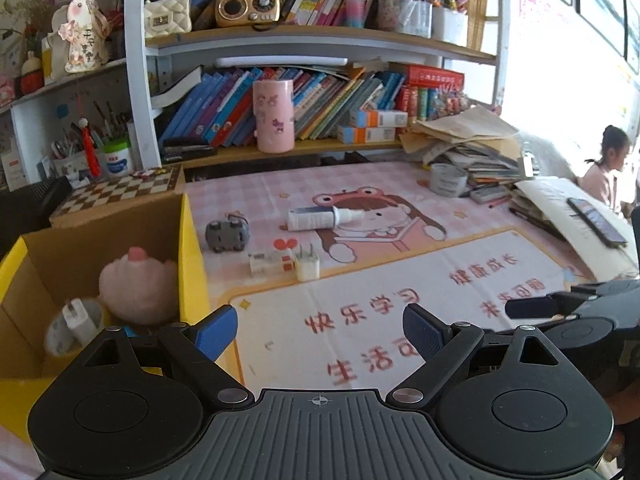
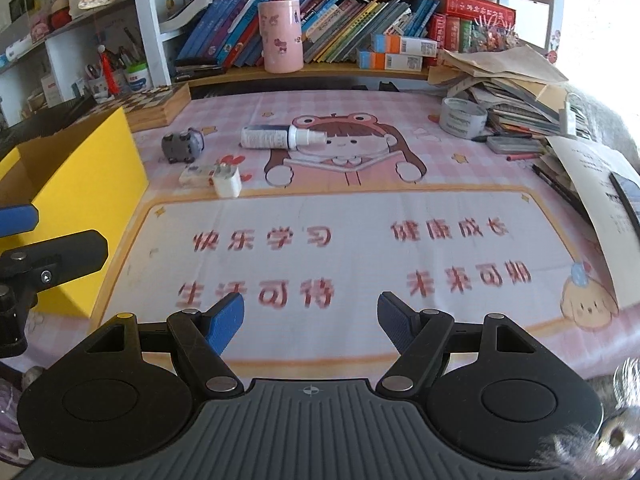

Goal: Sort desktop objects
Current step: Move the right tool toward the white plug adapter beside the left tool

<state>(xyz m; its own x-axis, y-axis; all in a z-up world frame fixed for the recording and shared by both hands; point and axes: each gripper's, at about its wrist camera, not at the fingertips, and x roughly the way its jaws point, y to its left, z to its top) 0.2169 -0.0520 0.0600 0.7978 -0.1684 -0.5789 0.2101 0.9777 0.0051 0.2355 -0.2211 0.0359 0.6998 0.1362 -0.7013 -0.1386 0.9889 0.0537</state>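
Tools: our left gripper [image 1: 320, 332] and right gripper [image 2: 310, 318] both gape apart, holding nothing | Thing: white charger [image 2: 227, 181] sits far-left on the mat [image 2: 360, 248], near the yellow box [image 2: 86, 184] | Feel: we guess light, hard, a bit slippery | Grab: its flat sides, not the prongs

Box [image 1: 188, 240] sits left of the mat [image 1: 380, 320]; on the mat, charger [image 1: 307, 265] lies before bottle [image 1: 320, 218], toy car [image 1: 226, 234] left of both.

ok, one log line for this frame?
left hand-held gripper: open, empty | right hand-held gripper: open, empty | yellow box: plush, charger, tape | mat: spray bottle, white charger, grey toy car
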